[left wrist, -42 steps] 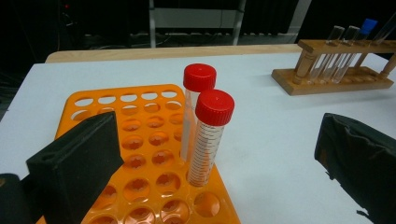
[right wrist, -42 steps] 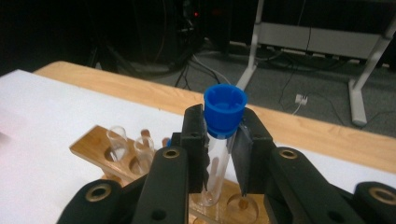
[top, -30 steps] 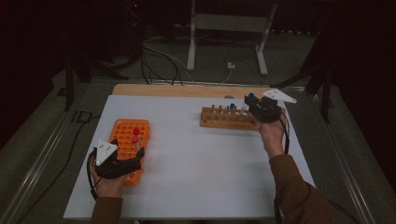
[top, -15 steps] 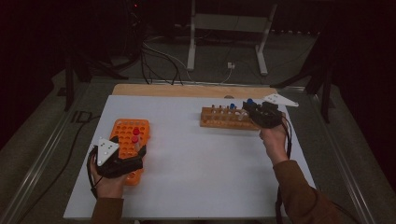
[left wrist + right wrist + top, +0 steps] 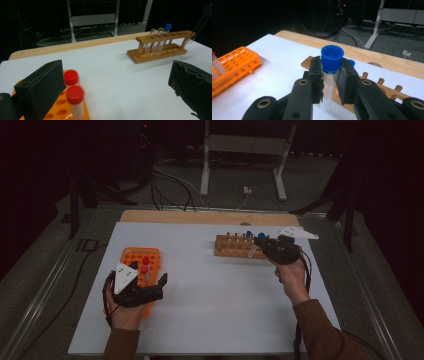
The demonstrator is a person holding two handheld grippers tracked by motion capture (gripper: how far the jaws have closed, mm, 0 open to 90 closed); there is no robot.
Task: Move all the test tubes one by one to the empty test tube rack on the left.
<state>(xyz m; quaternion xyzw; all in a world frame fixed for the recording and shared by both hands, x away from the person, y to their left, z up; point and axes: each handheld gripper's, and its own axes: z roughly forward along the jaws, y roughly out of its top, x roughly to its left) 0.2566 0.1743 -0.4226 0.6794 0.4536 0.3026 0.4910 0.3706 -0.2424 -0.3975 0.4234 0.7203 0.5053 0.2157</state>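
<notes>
On the white table [image 5: 210, 320], two racks and one lifted tube.

At the far right stands a long wooden tube rack [image 5: 235, 247] with clear tubes [image 5: 156, 41] in it; at the near left lies an orange plastic rack [image 5: 137, 257] bearing two red-capped tubes [image 5: 75, 96]. Over the orange rack hovers the left gripper [image 5: 150, 290], jaws spread wide with nothing between them. Just above the wooden rack's right end, the right gripper [image 5: 331, 81] clamps a clear, blue-capped test tube [image 5: 331, 67] below its cap, upright between the pads.

text: none legible | labels: none legible | brands: none legible | numbers: none legible | signs: none legible
</notes>
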